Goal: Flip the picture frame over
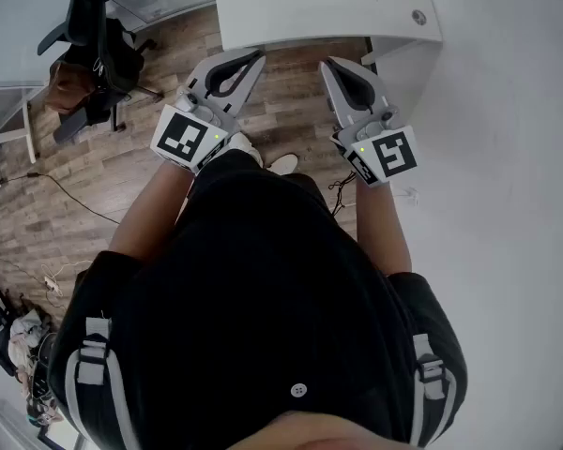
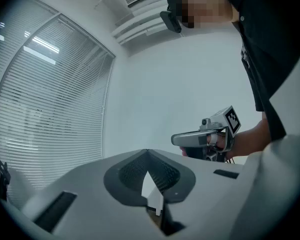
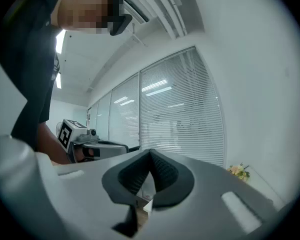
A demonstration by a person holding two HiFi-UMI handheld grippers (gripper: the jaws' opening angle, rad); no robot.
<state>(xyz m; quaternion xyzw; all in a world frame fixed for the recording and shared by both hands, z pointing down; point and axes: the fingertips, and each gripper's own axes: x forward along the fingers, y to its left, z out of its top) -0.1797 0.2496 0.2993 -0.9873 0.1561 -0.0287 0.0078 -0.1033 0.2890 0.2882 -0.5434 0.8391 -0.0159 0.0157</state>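
**Picture frame.** The picture frame appears in none of the three views, so its position relative to either gripper cannot be given.

**Grippers.**
- The left gripper (image 1: 255,56) is held level in front of the person's body, with its tips toward the edge of a white table (image 1: 319,3). In the left gripper view its jaws are closed tip to tip with nothing between them. Only a sliver of white edge and wood floor shows through the gap behind the tips.
- The right gripper (image 1: 327,65) is held level just beside the left one, pointing the same way. In the right gripper view its jaws are fully together and empty.
- Neither gripper touches the table. Each gripper is visible in the other's view, side on, with its marker cube toward the person's arm.

**Surface.** The table top is plain white, with one small round fitting (image 1: 418,17) near its right corner. No object is seen on the part in view.

**Room.**
- The floor (image 1: 122,157) is wood plank, and the person's shoe (image 1: 283,164) shows between the grippers.
- A black office chair (image 1: 89,26) stands well apart to the left.
- Thin cables (image 1: 56,190) run across the planks below the chair.
- A white wall (image 1: 507,157) fills the right side of the head view.
- Horizontal blinds (image 3: 185,114) cover a row of large windows.
- A small bunch of flowers (image 3: 237,170) sits low at the right edge of the right gripper view.
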